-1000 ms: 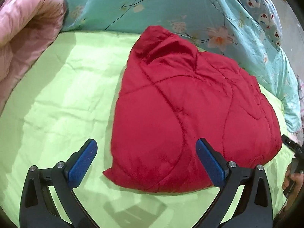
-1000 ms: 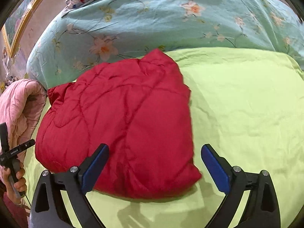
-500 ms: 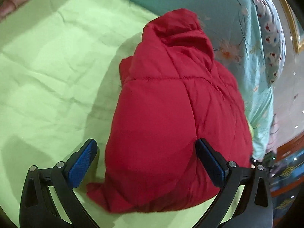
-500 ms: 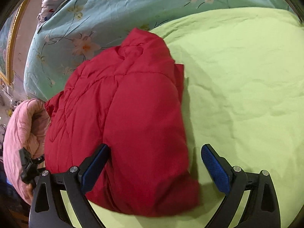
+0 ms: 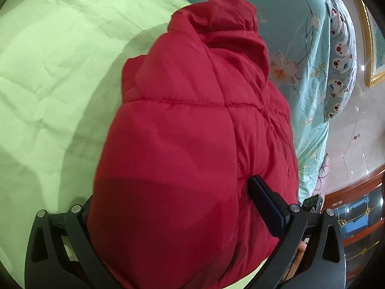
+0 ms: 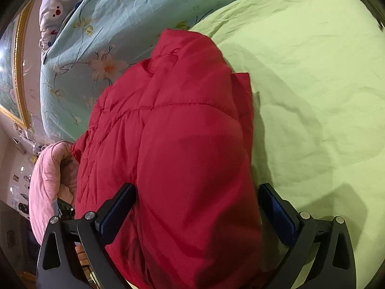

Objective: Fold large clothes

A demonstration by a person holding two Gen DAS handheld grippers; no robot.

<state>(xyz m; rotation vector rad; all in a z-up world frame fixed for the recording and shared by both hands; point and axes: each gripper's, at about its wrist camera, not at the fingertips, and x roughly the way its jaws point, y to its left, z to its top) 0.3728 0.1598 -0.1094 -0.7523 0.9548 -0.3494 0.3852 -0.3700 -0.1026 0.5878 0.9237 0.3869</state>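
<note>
A folded red puffer jacket [image 5: 192, 132] lies on the light green bedsheet [image 5: 48, 72]. My left gripper [image 5: 173, 207] is wide open with the jacket's near left end bulging between its jaws; the left finger is hidden under the fabric and the right finger [image 5: 267, 204] presses into it. In the right wrist view the jacket [image 6: 182, 144] fills the gap of my right gripper [image 6: 197, 207], which is also wide open around the near right end, one blue pad [image 6: 118, 209] on top of the fabric and the other [image 6: 276, 212] beside it.
A teal floral duvet [image 5: 310, 48] lies behind the jacket, with a cartoon-print pillow [image 5: 341, 55]. A pink blanket [image 6: 48, 175] sits at the bed's edge. A wooden cabinet [image 5: 356, 216] and a gold-framed picture [image 6: 16, 77] stand beyond the bed.
Both grippers have moved forward and down onto the jacket's two near ends, tilting inward. The jacket now bulges up between the open jaws and its near edge is off the sheet.
</note>
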